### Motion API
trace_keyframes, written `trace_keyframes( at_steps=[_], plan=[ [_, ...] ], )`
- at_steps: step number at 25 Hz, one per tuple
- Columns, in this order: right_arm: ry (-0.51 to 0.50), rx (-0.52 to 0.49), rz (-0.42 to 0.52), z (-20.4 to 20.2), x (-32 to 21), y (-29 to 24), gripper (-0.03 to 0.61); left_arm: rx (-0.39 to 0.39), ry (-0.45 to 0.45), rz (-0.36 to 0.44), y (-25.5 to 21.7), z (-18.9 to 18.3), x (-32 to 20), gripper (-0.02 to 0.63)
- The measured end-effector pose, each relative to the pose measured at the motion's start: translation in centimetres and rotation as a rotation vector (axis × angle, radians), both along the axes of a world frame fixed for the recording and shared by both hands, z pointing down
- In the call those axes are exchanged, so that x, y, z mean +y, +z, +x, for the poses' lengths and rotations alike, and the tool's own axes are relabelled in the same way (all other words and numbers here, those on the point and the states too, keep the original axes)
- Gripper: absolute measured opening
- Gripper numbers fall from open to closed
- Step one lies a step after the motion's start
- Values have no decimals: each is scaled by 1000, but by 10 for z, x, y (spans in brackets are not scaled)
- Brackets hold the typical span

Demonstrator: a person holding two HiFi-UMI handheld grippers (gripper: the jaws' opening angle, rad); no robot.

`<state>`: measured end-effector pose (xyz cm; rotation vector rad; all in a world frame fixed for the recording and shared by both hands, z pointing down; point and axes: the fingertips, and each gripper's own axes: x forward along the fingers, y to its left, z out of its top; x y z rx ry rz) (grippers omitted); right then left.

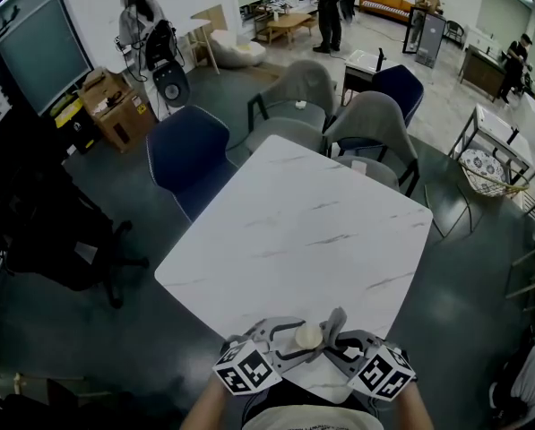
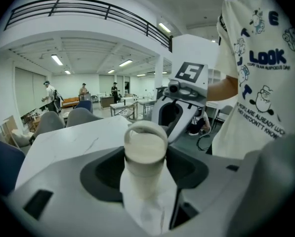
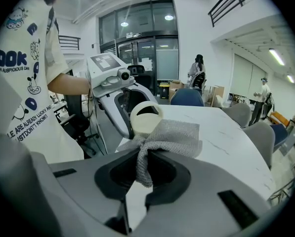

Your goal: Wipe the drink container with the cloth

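A cream drink container (image 1: 308, 336) with a loop-handled lid stands upright between the jaws of my left gripper (image 1: 289, 345), which is shut on its body (image 2: 145, 149) over the near edge of the white marble table (image 1: 294, 222). My right gripper (image 1: 340, 342) is shut on a grey knitted cloth (image 1: 336, 322). In the right gripper view the cloth (image 3: 169, 139) bunches out of the jaws and drapes against the side of the container's lid (image 3: 146, 118). The two grippers face each other, close together. The container's lower part is hidden inside the left jaws.
A dark blue chair (image 1: 188, 155) stands at the table's left side and two grey chairs (image 1: 294, 97) (image 1: 375, 124) at its far corner. A cardboard box (image 1: 115, 106) sits on the floor far left. People stand in the far background.
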<state>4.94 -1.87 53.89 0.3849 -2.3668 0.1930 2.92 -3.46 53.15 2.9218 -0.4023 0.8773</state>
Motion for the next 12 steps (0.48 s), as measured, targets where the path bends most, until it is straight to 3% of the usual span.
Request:
trace_keyframes(
  at_steps=[6, 12],
  plan=[
    [7, -9, -21, -4, -1, 9, 46, -27, 73, -10, 5, -5, 2, 268],
    [9, -37, -64, -5, -4, 22, 46, -27, 86, -8, 5, -6, 4, 268]
  ],
)
